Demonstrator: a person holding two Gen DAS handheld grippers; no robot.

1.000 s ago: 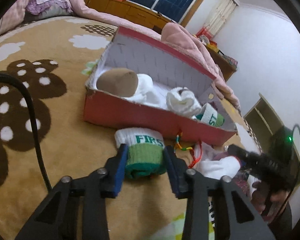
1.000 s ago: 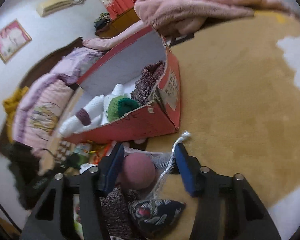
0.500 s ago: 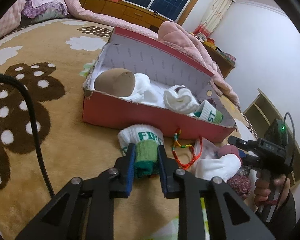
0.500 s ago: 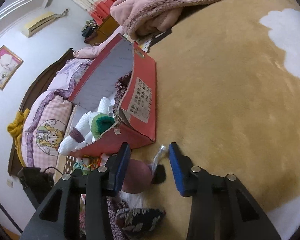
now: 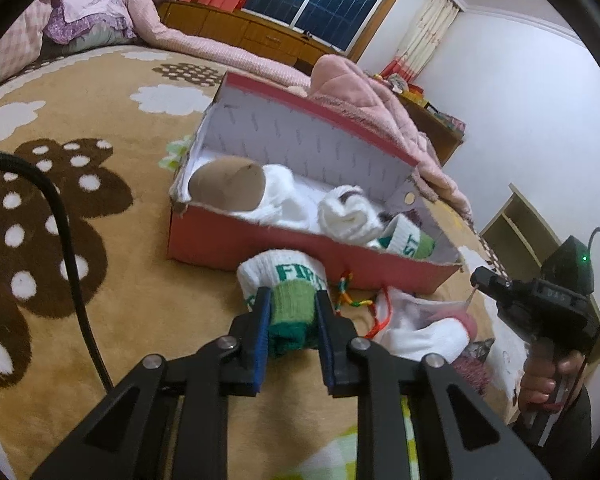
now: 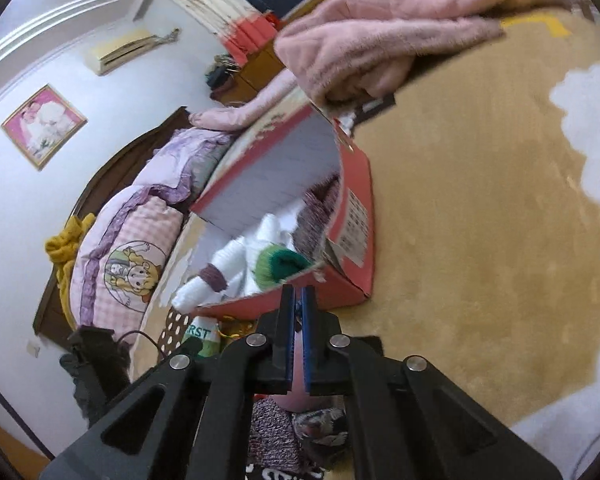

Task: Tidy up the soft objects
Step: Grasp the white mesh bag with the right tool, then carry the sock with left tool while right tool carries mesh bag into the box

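My left gripper [image 5: 290,300] is shut on a rolled white-and-green sock [image 5: 290,292] marked "FIRST", held just in front of the red shoebox [image 5: 300,246]. The box holds a tan roll [image 5: 228,184], white socks [image 5: 346,216] and another green-and-white sock [image 5: 408,240]. In the right wrist view my right gripper [image 6: 297,300] is nearly closed, pinching a pink soft item [image 6: 298,384] close to the box's corner [image 6: 352,280]. More soft items [image 5: 424,332] lie in a pile right of the left gripper.
A tan plush blanket with brown flowers [image 5: 40,220] covers the bed. A pink quilt [image 5: 364,96] lies behind the box. Pillows [image 6: 132,248] sit at the headboard. A coloured cord [image 5: 356,304] lies by the pile. A black cable [image 5: 68,240] crosses the left.
My left gripper closed on the green-and-white sock and lifted it slightly. My right gripper closed from wide open onto the pink item and rose toward the box corner.
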